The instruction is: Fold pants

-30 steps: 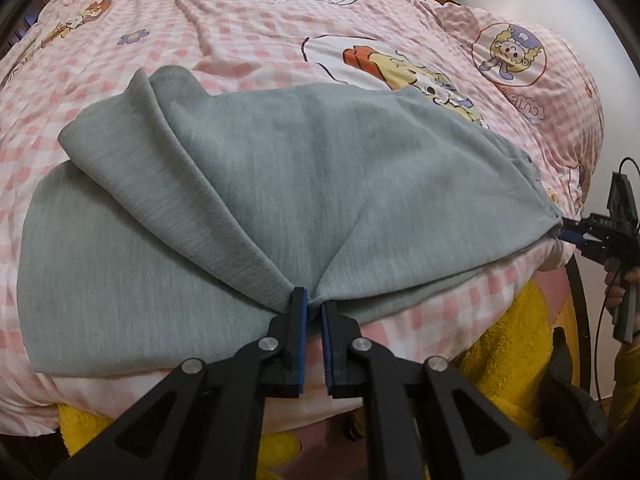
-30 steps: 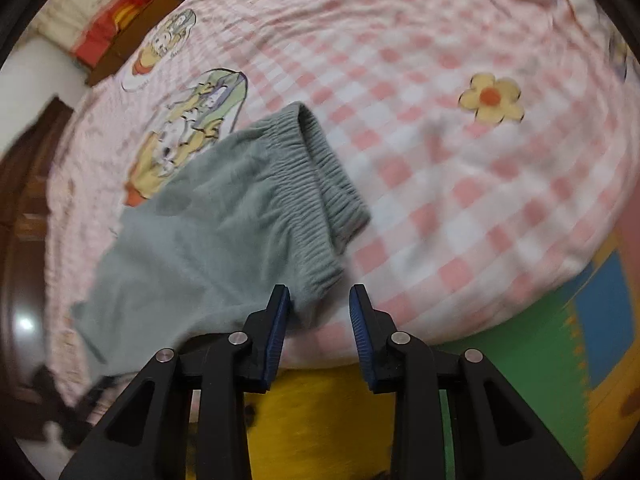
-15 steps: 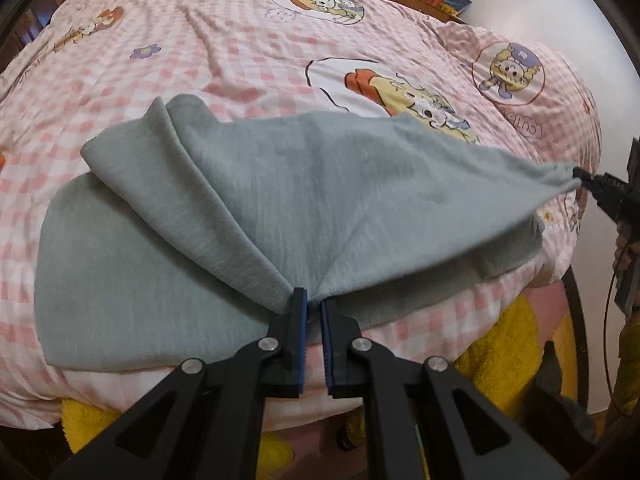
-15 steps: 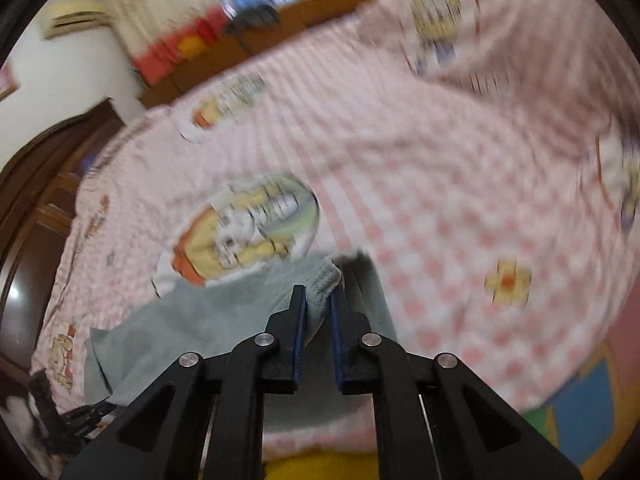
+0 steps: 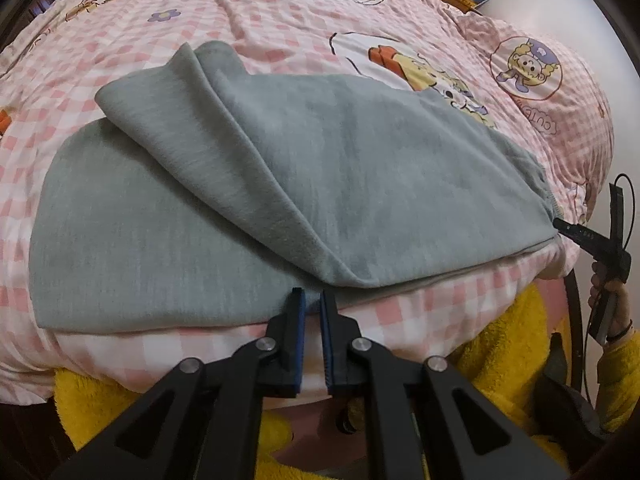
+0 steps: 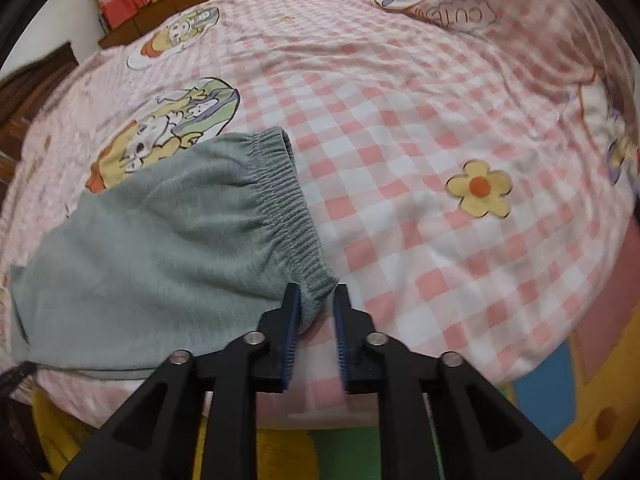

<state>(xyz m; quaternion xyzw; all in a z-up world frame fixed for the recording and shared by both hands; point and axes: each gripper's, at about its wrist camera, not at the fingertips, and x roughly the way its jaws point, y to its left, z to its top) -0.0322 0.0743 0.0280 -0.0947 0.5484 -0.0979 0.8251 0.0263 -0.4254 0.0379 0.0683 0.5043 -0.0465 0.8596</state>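
Grey-green pants lie folded lengthwise on the pink checked bed, one leg laid over the other, near the front edge. My left gripper sits just at the pants' near fold, jaws slightly apart and holding nothing. In the right wrist view the elastic waistband runs toward my right gripper, which is open with the waistband corner lying between the jaws, not clamped. The right gripper also shows in the left wrist view at the waistband end.
The pink checked bedsheet with cartoon prints and a yellow flower spreads beyond the pants. A yellow fuzzy blanket hangs below the bed edge. A colourful floor mat lies below at right.
Both grippers let go of the pants. The lifted top leg and waistband came down flat on the bed. The left gripper backed off slightly; the right jaws opened.
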